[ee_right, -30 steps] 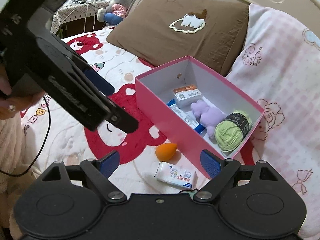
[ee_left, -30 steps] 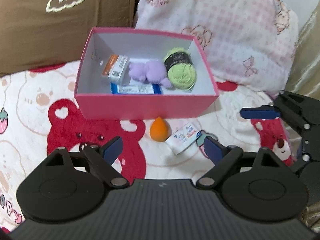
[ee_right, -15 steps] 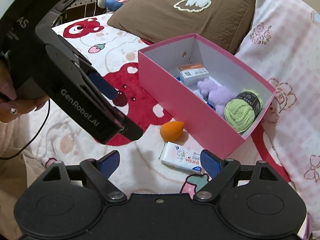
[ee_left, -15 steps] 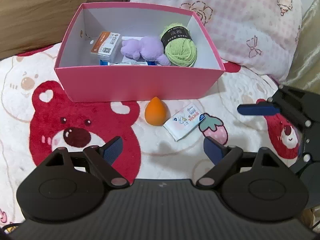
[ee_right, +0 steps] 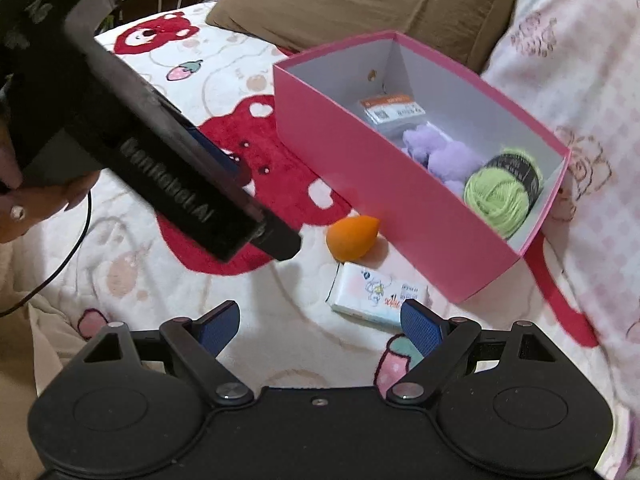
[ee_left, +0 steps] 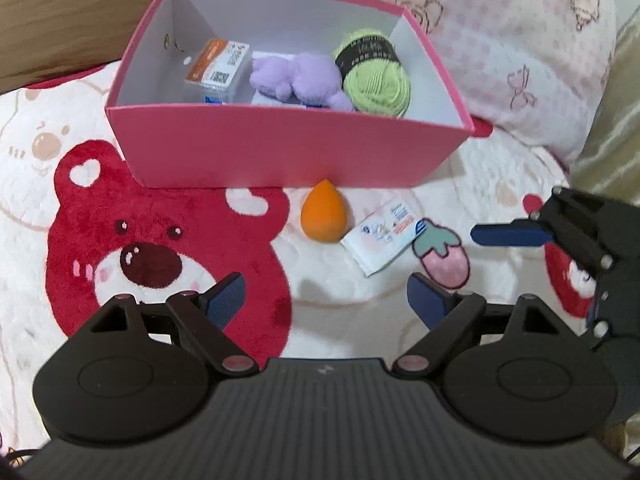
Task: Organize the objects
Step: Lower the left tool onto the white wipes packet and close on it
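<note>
Both grippers are sinking closer to the bedspread, the left gripper (ee_left: 322, 300) and right gripper (ee_right: 320, 326) both wide open and empty, approaching the orange sponge (ee_left: 325, 212) and tissue pack (ee_left: 384, 240) lying just near of the pink box (ee_left: 280, 148), each needing lifting in.

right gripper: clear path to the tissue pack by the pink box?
Probably yes. The right gripper is open and empty, and the tissue pack lies flat on the blanket just ahead of its fingertips. The orange sponge and pink box sit beyond it, not between.
</note>
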`<state>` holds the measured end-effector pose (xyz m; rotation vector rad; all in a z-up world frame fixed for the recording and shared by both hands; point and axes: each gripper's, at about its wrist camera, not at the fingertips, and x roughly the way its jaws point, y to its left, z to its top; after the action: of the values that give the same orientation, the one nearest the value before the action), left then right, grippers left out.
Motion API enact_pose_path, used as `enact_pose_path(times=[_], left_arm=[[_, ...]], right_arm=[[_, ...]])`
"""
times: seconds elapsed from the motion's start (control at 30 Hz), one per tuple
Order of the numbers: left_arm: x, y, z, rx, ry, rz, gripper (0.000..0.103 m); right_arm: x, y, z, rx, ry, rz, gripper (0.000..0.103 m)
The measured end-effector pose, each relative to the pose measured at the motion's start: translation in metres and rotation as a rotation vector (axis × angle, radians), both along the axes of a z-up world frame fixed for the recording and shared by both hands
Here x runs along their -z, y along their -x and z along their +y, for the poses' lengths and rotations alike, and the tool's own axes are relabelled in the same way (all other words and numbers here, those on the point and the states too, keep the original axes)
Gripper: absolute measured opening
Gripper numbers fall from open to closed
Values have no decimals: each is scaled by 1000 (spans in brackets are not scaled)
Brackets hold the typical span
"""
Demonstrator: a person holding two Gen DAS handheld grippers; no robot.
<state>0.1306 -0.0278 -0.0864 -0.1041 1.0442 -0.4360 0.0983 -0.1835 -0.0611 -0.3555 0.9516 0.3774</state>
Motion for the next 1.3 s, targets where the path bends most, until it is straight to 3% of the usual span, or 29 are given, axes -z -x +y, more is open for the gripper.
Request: enact_pose_path(times=[0.1, 0.23, 0.37, 0.43, 0.67, 0.87, 1.07, 1.13, 1.3], left_arm=[[8, -5, 1, -12, 13, 30, 88], [17, -9, 1, -34, 45, 27, 88], [32, -16, -2, -51, 71, 40, 88], [41, -20, -4, -57, 91, 60, 86], [57, -23, -6, -83, 188, 105, 86], [73, -28, -11, -125, 233, 98, 83], [83, -31, -16, -129, 223, 68, 76], [82, -30, -18, -131, 195, 38, 66], [82, -29, -20, -130, 194, 20, 64]], right_arm=[[0, -5, -2, 17, -22, 11, 90], [5, -7, 0, 9, 22, -18, 90], [24, -9, 10, 14, 197, -110, 90], [32, -10, 12, -1, 229, -150, 90], [50, -24, 4, 13, 208, -130, 90], [64, -31, -8, 39, 165, -91, 90], [77, -41, -23, 88, 126, -37, 90], [80, -44, -26, 93, 103, -17, 90], [84, -47, -30, 117, 53, 4, 89]])
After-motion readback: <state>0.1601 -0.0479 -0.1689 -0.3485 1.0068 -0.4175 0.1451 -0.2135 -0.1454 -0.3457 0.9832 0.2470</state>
